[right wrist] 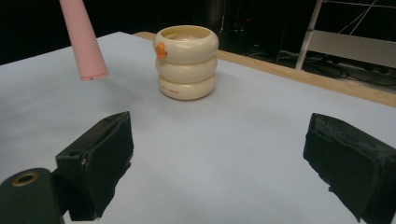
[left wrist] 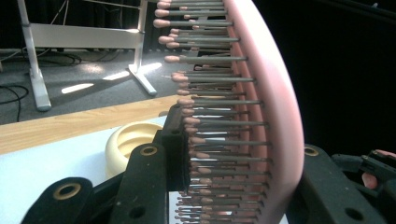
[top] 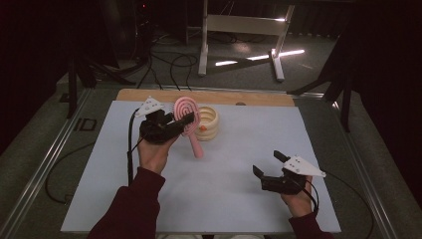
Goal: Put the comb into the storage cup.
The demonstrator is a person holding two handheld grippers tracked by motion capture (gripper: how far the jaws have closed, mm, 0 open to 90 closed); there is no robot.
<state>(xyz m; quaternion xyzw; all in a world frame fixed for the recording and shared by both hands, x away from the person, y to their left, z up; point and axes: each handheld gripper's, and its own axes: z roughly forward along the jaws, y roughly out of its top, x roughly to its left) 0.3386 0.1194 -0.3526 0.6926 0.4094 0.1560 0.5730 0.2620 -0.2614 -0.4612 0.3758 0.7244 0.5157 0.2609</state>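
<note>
Left gripper (top: 183, 121) clamps pink hairbrush (top: 187, 113) aloft; right gripper (top: 268, 165) gapes, holding nothing.
Next, probably: handle down into cream cup (top: 208, 123).

Item: pink hairbrush (top: 188, 119) | Build: oval paddle head, grey bristles with pink tips, tapered handle | State: lifted clear of table | Pose: head at 11 o'clock, handle end pointing 5 o'clock | Location: just beside cream ringed holder (top: 208, 123), at its 9 o'clock
</note>
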